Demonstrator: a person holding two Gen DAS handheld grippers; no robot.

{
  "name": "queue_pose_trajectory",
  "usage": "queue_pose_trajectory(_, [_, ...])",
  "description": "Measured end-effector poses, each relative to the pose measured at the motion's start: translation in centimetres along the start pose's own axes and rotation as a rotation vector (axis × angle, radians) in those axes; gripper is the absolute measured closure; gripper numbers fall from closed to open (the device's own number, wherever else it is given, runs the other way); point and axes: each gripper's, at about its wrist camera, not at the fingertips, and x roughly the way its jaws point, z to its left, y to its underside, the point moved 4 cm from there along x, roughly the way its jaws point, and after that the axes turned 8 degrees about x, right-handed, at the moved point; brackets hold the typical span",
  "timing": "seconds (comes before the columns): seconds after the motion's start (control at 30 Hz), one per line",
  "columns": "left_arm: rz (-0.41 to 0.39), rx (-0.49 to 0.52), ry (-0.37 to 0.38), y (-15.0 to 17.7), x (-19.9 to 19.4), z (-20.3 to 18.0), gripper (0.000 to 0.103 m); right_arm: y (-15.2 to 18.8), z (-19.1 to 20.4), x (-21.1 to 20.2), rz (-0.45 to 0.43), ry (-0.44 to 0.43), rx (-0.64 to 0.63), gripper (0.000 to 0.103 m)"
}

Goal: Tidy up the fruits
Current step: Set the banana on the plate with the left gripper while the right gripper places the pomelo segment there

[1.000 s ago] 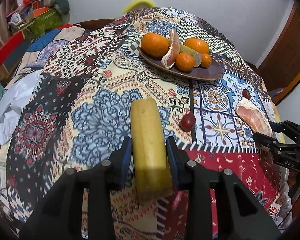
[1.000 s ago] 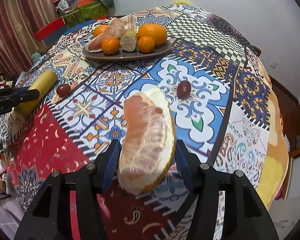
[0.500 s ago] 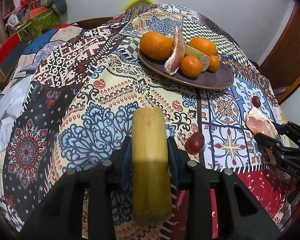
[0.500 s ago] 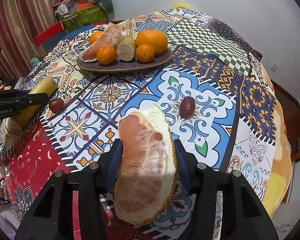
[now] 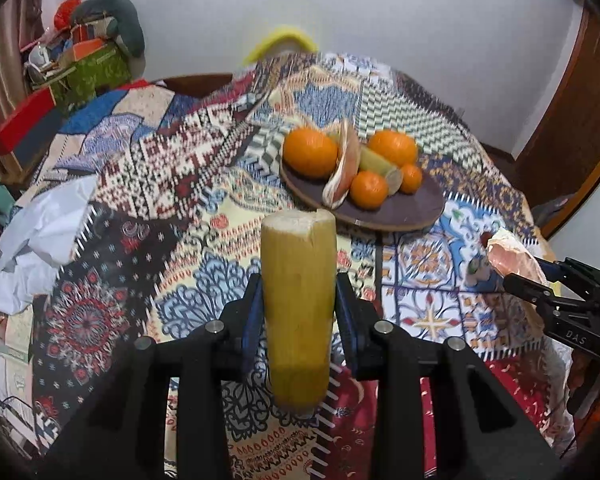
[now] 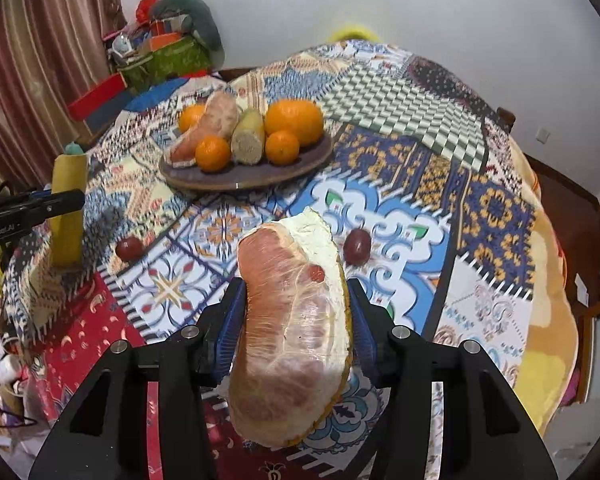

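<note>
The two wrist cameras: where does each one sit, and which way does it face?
Left wrist view: sits behind the left tongs, looks down across the table at the plate; own fingers grip a sugarcane piece.
Right wrist view: sits behind the right tongs, facing the same plate; own fingers grip a pomelo wedge.
Shared: plate, and each view shows the other tongs.
</note>
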Motion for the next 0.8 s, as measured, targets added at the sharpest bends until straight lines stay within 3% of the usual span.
queue_pose_trajectory(0.43, [-0.084,0.012,0.035,-4.1,-1.1,-1.7,0.069,-4.1,-0.7,-1.3,-0.096,0.001,0.02,0.057])
queue_pose_trajectory(0.8, [-0.106,0.023,0.075,-7.0,0.5,-3.5,0.069,-7.1,0.8,-0.7,-0.147,-0.027,-0.009,0.057])
